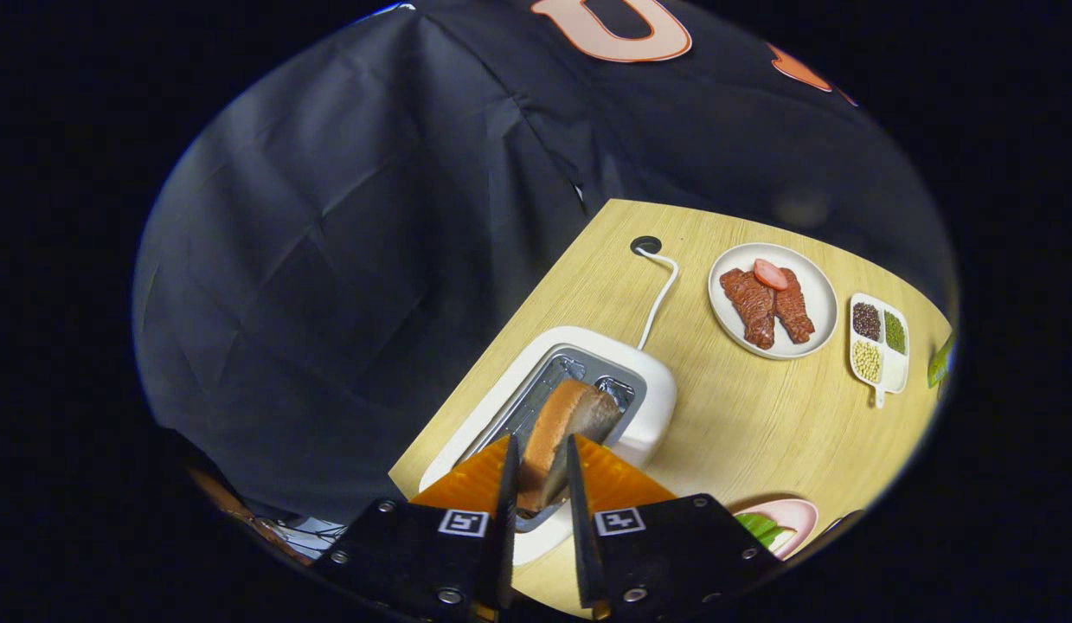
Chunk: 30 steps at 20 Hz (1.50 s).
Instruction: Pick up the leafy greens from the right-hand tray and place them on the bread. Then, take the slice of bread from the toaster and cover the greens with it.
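Observation:
A slice of bread (563,433) with a brown crust stands on edge between my two fingers, lifted partly out of the slot of the white toaster (652,407). My gripper (540,463) is shut on the bread, one finger pressing each flat side. The toaster sits at the wooden table's near-left corner, directly below the fingers. To the right of the fingers, a pink plate (791,517) holds leafy greens (760,526), largely hidden behind the gripper body.
The toaster's white cord (661,298) runs to a hole (645,246) in the table. Beyond it stand a white plate (773,300) with meat slices and a divided dish of beans (879,346). The table edge (501,333) drops off left of the toaster.

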Each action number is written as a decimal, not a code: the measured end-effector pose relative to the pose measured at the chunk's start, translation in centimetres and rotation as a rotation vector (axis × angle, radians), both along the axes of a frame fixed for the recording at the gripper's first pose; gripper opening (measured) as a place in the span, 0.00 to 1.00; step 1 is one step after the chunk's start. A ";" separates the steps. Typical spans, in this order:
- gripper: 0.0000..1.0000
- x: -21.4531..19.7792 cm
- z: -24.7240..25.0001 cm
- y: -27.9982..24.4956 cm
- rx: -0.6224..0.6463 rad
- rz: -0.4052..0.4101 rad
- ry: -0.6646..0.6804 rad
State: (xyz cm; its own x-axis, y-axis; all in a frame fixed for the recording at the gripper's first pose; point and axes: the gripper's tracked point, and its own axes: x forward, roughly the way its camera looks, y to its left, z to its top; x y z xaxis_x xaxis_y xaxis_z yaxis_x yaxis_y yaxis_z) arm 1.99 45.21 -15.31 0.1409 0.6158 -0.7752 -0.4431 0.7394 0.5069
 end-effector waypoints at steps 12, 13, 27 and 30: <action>0.08 -0.7 7.2 -4.2 0.159 -0.042 -0.167; 0.07 -1.2 7.9 -4.6 0.177 -0.045 -0.168; 0.05 -4.8 7.2 -15.3 0.227 -0.159 -0.189; 0.05 -5.4 5.0 -17.0 0.217 -0.198 -0.155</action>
State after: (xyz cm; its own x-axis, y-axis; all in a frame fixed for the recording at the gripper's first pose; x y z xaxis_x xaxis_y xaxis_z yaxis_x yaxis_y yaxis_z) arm -3.41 28.22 -10.36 0.3802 0.7133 -0.5888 -0.3860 0.7009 0.5998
